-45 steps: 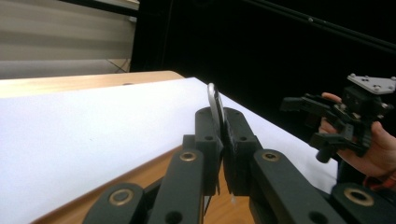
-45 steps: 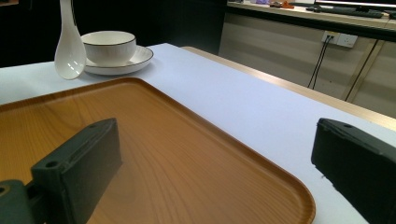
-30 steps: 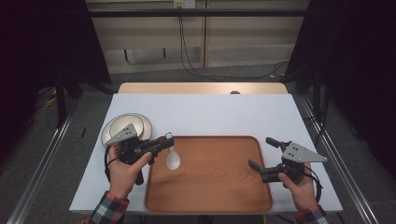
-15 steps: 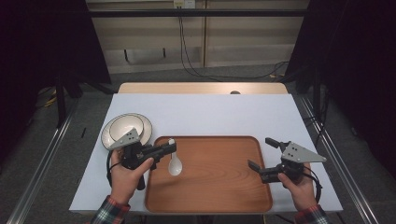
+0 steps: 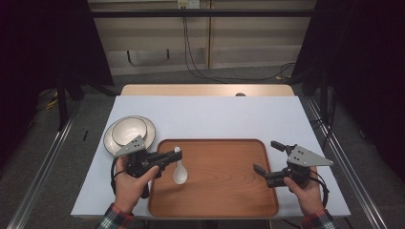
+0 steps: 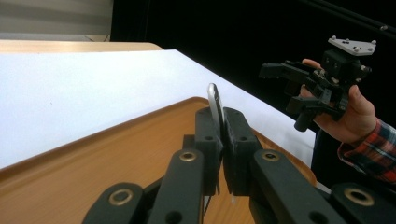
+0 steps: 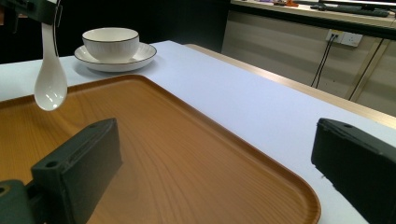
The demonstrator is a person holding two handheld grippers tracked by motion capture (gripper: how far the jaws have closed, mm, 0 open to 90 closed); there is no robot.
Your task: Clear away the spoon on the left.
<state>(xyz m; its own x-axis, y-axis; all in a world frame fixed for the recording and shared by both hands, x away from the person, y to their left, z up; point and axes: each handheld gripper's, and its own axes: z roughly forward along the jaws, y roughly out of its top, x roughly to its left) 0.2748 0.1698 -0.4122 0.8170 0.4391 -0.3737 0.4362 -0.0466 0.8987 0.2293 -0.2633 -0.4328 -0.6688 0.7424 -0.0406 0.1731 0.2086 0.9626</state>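
Left gripper (image 5: pixel 175 153): jaws are closing tight on the handle end of a white ceramic soup spoon (image 5: pixel 180 172); in the left gripper view the handle tip (image 6: pixel 215 100) is sticking up between the two pads.

Spoon position: it is hanging over the near-left part of the wooden tray (image 5: pixel 239 200), just inside the tray's left edge, bowl end lowest. In the right gripper view the spoon (image 7: pixel 49 84) is dangling clear above the wood, not touching it.

Spoon long axis: it is running close to vertical, handle up in the jaws, bowl pointing down at the tray floor.

Direction from the gripper: the spoon is lying straight below the left jaws, so the coming move is likely turning on height alone, lowering until the bowl is meeting the tray, then tipping the handle flat.

Right gripper (image 5: pixel 268 160): jaws are standing wide apart and holding nothing, hovering over the tray's near-right edge, well apart from the spoon.

Nearer hand: the left one is already carrying the spoon; the right is waiting across the tray.

Farther back: a white bowl (image 5: pixel 129 130) is sitting in a black-rimmed plate (image 5: pixel 148 128) on the white table (image 5: pixel 224 114), just beyond the tray's far-left corner.
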